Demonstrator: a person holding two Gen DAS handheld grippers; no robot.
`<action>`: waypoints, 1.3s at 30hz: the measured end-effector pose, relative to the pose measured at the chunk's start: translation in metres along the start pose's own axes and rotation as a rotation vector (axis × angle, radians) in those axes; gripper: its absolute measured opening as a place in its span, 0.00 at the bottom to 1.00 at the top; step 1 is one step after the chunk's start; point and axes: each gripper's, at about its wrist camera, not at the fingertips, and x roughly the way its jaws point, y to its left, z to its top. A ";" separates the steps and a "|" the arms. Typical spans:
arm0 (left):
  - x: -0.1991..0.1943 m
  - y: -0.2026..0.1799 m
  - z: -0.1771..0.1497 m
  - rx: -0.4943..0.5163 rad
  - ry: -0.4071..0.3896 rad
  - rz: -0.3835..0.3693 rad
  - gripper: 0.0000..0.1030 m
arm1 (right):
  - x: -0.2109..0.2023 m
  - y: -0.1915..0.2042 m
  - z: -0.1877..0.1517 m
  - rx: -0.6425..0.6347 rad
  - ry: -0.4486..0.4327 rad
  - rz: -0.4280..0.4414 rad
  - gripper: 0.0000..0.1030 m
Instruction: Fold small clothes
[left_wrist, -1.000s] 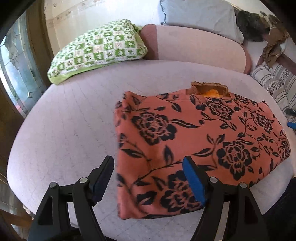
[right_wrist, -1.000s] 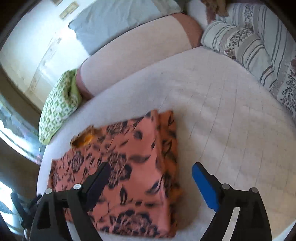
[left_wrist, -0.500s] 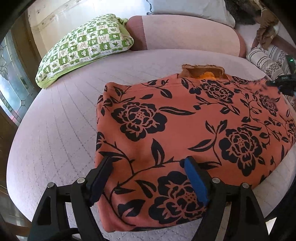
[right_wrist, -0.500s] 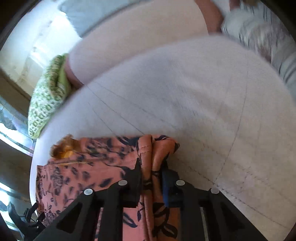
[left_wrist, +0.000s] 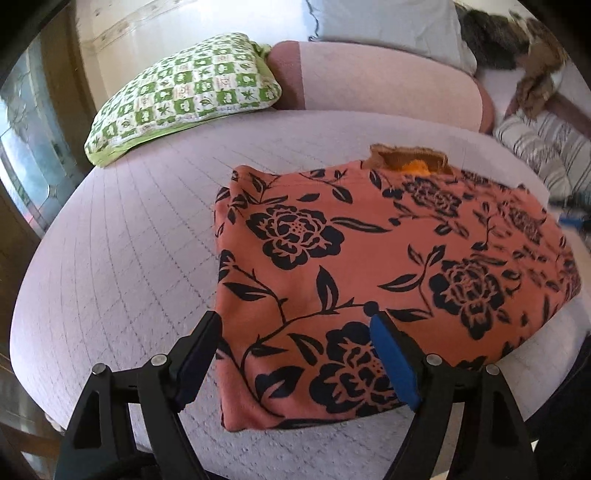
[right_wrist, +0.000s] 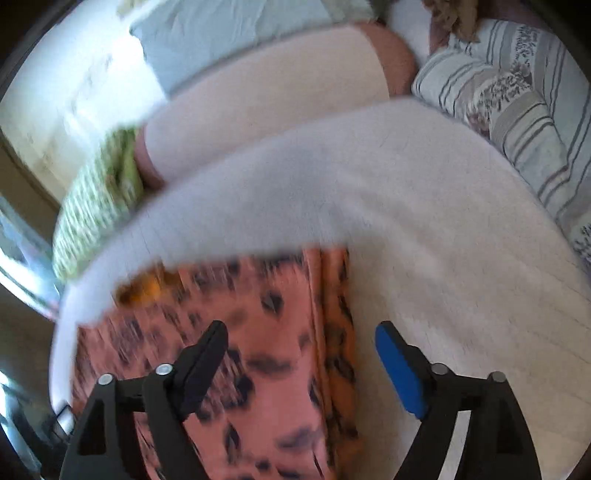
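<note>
No readable text, labels, brands or numbers showed in either view. The orange garment (left_wrist: 373, 266) carried only a black floral print, no lettering. The green checked pillow (left_wrist: 184, 92) had small leaf and star motifs in its squares, none legible as characters. The right wrist view was motion-blurred, so nothing there could be read either.

Sunlit quilted bed (left_wrist: 129, 236), green checked pillow (left_wrist: 181, 92), pink bolster (left_wrist: 388, 85)
</note>
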 end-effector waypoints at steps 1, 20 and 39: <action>-0.002 0.000 0.000 -0.004 -0.003 -0.001 0.80 | 0.006 0.002 -0.009 -0.022 0.038 0.002 0.81; -0.030 0.025 -0.021 -0.094 -0.027 0.006 0.80 | -0.036 0.001 -0.044 0.064 -0.044 -0.017 0.85; -0.017 0.084 -0.030 -0.403 0.035 -0.073 0.82 | -0.109 0.043 -0.060 -0.136 -0.314 -0.221 1.00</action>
